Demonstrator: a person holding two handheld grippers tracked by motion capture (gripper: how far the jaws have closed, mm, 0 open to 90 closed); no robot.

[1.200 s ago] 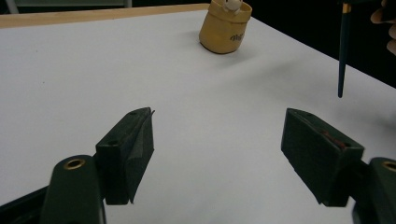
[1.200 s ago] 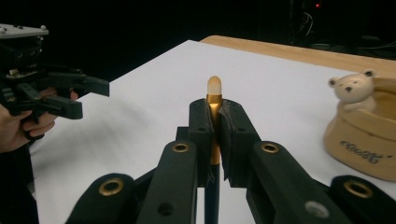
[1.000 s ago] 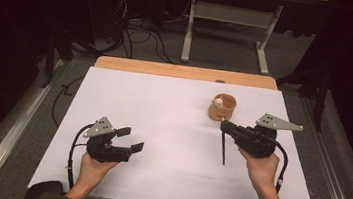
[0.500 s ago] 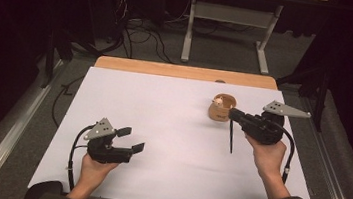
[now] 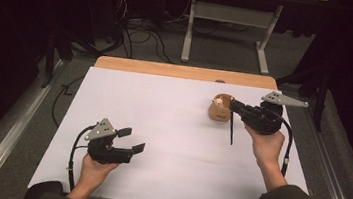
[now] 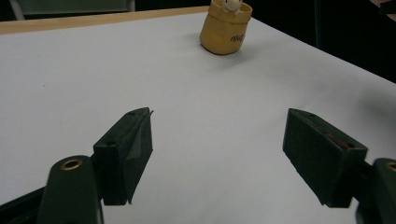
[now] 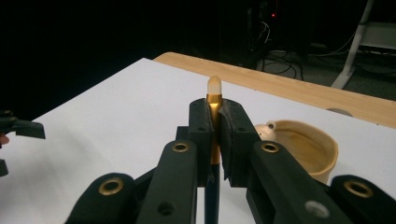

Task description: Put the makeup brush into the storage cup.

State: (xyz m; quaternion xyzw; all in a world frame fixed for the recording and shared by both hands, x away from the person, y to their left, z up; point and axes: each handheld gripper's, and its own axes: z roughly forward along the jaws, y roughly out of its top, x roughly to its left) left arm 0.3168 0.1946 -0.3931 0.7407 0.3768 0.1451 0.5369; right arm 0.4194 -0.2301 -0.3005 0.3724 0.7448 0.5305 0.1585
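At right of centre in the high view, the right gripper (image 5: 231, 106) clamps a dark pencil (image 5: 232, 128) just beside the tan cup (image 5: 219, 109)
Its jaws pinch the pencil (image 7: 213, 135) under the eraser end, tip hanging down above the white sheet (image 5: 171, 129); the left gripper (image 5: 132, 141) rests lower left, jaws wide and holding nothing, with bare sheet between it and the cup and toward the wooden far edge (image 5: 182, 71)

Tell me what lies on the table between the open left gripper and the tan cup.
Nothing: in the left gripper view, bare white table cover runs from the left gripper to the tan cup. The high view agrees.
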